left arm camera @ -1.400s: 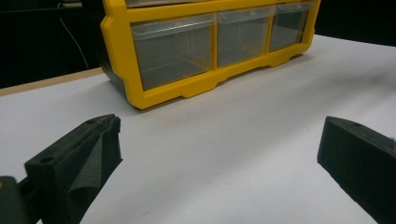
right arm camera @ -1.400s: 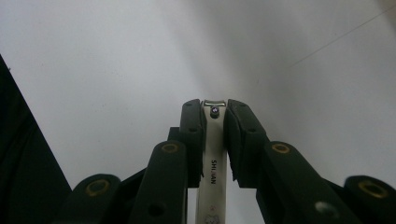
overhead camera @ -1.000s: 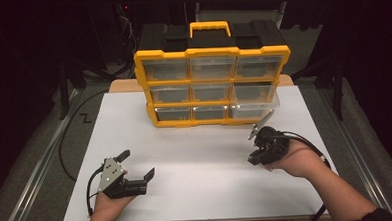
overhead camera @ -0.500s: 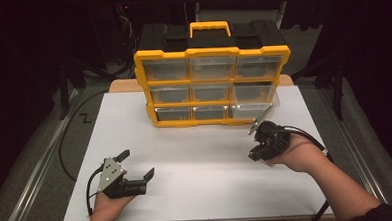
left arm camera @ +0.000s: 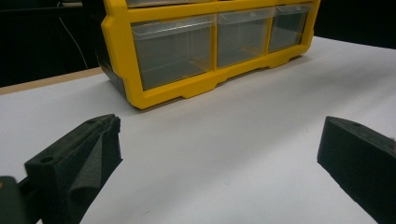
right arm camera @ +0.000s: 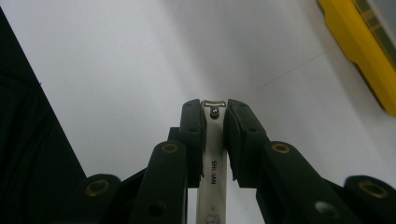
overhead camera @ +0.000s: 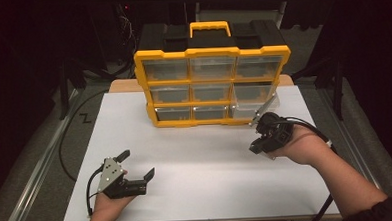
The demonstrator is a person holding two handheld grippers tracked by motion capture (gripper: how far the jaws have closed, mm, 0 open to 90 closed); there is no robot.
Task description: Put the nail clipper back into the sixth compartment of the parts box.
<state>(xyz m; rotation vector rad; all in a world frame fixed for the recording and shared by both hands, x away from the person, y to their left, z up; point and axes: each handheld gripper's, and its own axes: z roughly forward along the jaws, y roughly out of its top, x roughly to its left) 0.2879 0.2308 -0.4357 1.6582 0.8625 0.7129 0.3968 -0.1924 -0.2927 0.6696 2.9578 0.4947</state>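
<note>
The white counter [overhead camera: 202, 185] carries a yellow-framed organizer [overhead camera: 213, 87] of nine clear drawers with a black body and a yellow handle on top, standing upright toward the far edge. In the high view its bottom-right drawer [overhead camera: 256, 107] is pulled out and hangs forward of the frame, a detail that the left claw view does not give, since there the bottom row is seen low and close with clear drawer fronts set flush in the yellow frame [left arm camera: 205, 84]. The left claw [overhead camera: 135, 168] lies low over the near left part of the counter in the person's hand, jaws spread wide and released, with bare white surface between them in its own view [left arm camera: 219, 154]. The right claw [overhead camera: 258, 143] is held above the counter's right side, just in front of the pulled-out drawer, and from above what it carries is too small to make out. Its own view settles that: the two pads are clenched on a slim white nail clipper [right arm camera: 214, 154] with printed lettering along its side and a small rivet by its metal tip, held edge-on between the jaws, above the white surface with the organizer's yellow edge [right arm camera: 369, 60] at upper right. Compared with a second ago, the right hand sits higher and closer to the open drawer, while the left hand has kept its place.
</note>
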